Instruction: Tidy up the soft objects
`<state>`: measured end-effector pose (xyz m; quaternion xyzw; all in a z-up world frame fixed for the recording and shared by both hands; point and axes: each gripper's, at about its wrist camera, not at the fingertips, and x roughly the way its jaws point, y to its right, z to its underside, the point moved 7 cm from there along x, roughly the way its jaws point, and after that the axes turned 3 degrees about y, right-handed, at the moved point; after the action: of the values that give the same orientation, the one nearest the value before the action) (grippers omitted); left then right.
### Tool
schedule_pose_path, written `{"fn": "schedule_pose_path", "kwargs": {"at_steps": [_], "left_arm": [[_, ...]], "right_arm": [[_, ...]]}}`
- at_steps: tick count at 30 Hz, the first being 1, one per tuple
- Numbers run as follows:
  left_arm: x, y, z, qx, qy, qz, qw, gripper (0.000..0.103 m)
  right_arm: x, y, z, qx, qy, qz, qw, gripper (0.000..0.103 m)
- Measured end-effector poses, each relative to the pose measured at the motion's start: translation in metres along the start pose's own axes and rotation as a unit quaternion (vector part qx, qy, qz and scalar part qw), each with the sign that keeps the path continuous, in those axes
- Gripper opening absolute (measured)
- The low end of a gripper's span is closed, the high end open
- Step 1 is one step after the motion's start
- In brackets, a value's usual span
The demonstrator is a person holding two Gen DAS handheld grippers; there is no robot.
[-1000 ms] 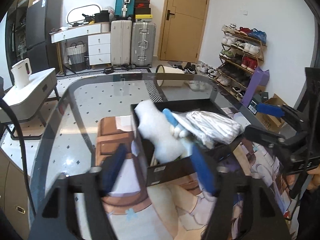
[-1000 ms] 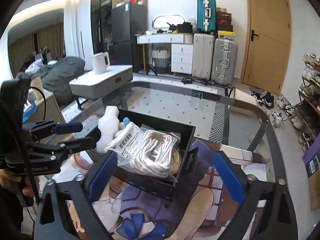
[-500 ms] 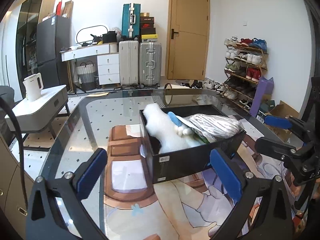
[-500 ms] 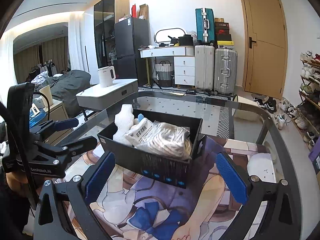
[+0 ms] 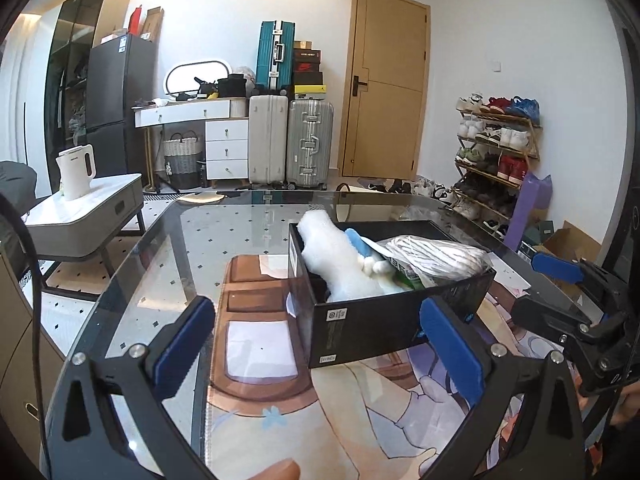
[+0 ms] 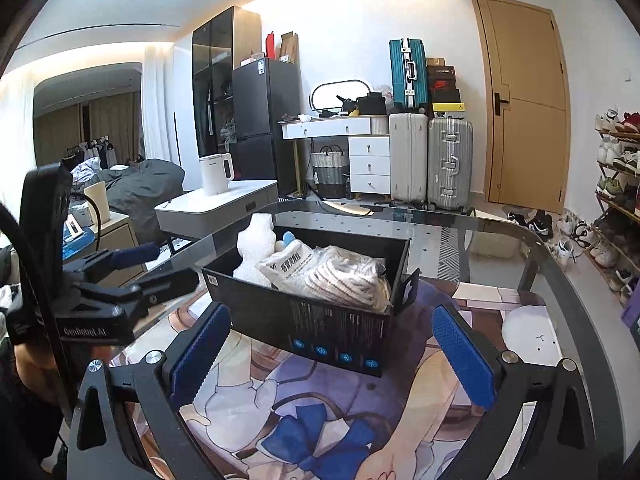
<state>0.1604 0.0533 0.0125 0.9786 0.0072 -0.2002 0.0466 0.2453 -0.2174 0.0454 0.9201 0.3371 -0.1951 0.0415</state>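
- Glass surface (image 5: 168,264), printed mat (image 6: 304,412) across its near edge; black box (image 6: 320,320) on it holds a white plush (image 5: 340,256) and bagged rope (image 6: 344,276).
- Left tool (image 5: 316,340) and right tool (image 6: 328,344) both gape wide, holding nothing.
- Suitcases (image 5: 288,140), door (image 6: 524,100) behind.

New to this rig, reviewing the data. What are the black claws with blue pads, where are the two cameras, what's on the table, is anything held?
No robot here: a person holds a handheld two-finger gripper in each hand, each with a fisheye camera looking along its fingers. One picture is from the left gripper, the other from the right gripper; each view also catches the other gripper at its edge. On the glass table lies a printed mat with a black box on it, holding a white plush toy and a bagged rope bundle. Both grippers are open and hold nothing.
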Motion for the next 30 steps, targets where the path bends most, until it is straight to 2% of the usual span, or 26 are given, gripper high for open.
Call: {"fn": "schedule_pose_path", "kwargs": {"at_steps": [9,30], "left_arm": [[-0.0057,0.0079,-0.0017,0.014,0.019,-0.005,0.9997,0.103],[-0.0065,0.0009,-0.0007,0.001,0.019,0.0,0.9998,0.103]], "right_arm": [[-0.0026,-0.0041,-0.0021,-0.017,0.016,0.011,1.0,0.102],[-0.0056,-0.0046,0.0004,-0.013,0.014,0.016,1.0,0.102]]}}
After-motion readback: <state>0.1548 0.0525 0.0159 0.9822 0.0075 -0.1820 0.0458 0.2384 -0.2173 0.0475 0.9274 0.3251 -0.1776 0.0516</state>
